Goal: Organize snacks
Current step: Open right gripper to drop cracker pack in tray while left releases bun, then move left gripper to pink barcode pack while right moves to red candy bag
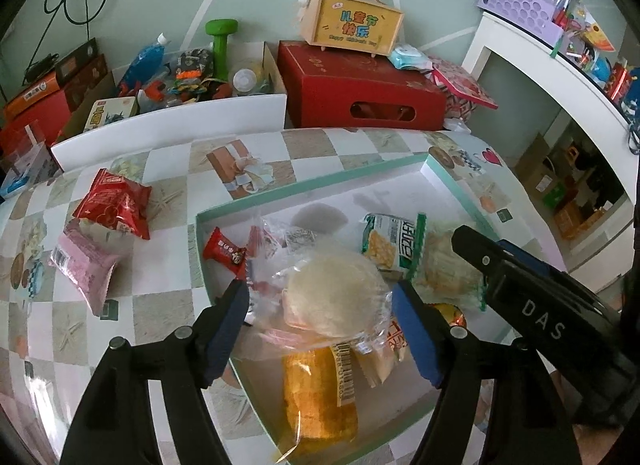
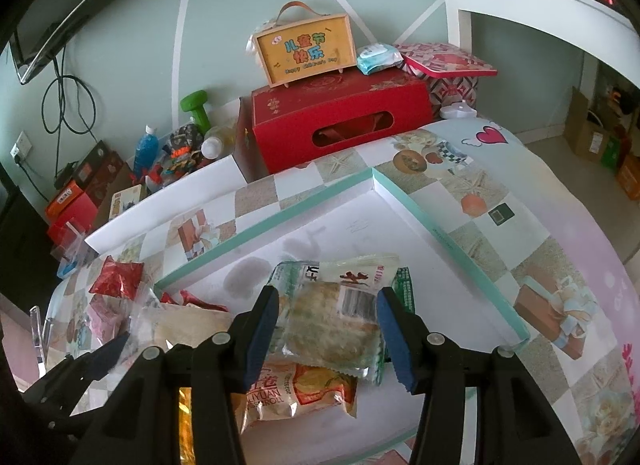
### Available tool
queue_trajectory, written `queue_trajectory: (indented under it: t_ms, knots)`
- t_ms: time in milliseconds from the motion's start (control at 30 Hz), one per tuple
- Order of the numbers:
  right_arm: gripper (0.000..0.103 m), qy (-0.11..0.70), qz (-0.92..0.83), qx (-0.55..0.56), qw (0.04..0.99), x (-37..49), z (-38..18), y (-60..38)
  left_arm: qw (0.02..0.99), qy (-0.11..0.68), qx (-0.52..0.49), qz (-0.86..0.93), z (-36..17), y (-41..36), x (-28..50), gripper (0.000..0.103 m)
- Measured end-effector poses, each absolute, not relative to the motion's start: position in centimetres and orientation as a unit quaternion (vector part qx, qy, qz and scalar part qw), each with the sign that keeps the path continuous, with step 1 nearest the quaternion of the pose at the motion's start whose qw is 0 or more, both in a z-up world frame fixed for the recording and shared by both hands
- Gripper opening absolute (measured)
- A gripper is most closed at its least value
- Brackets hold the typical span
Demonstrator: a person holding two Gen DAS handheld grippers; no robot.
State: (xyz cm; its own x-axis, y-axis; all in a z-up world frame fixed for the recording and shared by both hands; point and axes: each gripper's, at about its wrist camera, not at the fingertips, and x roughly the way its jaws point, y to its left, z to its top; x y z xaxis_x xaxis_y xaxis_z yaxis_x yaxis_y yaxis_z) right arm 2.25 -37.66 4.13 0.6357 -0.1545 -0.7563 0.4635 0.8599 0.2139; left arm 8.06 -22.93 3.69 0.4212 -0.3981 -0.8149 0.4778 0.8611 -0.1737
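A shallow white box with a teal rim lies on the checkered tablecloth and holds several snack packs. My left gripper is open, its jaws on either side of a clear-wrapped round pale pastry lying in the box. My right gripper is open around a clear pack of flaky pastry that rests on a green-printed pack. A small red candy pack and an orange cake pack also lie in the box. A red pouch and a pink pack lie on the table left of the box.
Behind the table are a red carton with a yellow wooden case on top, and a white-walled box of clutter with a green dumbbell. A white shelf unit stands at right. The right gripper's body crosses the left view.
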Motion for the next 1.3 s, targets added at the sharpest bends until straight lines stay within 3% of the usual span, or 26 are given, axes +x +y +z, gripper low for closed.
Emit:
queue_trajectory:
  t_ms: [133, 333, 500, 1067, 1200, 1267, 1300]
  knots:
    - [0.064, 0.388, -0.175, 0.199, 0.883, 2.3, 4.2, -37.6, 0.843, 0.47, 0.046, -0.256, 4.0, -22.6, 7.9, 0.079]
    - [0.065, 0.391, -0.172, 0.202, 0.882, 2.4, 4.3, -37.5, 0.847, 0.468, 0.048, -0.247, 4.5, -22.1, 7.8, 0.081]
    - [0.072, 0.389, -0.174, 0.199, 0.882, 2.3, 4.6, -37.3, 0.849, 0.47, 0.034, -0.239, 4.8, -21.3, 7.9, 0.081]
    - [0.072, 0.403, -0.131, 0.157, 0.892, 4.0, 4.9, -32.9, 0.858, 0.503, -0.077, -0.072, 3.5, -11.2, 11.5, 0.081]
    - [0.088, 0.401, -0.113, 0.133, 0.899, 4.6, 5.2, -30.7, 0.858, 0.504, -0.097, -0.03, 3.0, -8.5, 11.9, 0.084]
    - [0.091, 0.4, -0.106, 0.124, 0.902, 4.8, 5.3, -29.8, 0.857, 0.503, -0.109, -0.011, 2.8, -7.0, 11.9, 0.095]
    - [0.091, 0.4, -0.102, 0.122, 0.903, 4.8, 5.3, -29.5, 0.857, 0.502, -0.116, -0.002, 2.7, -6.2, 12.0, 0.095]
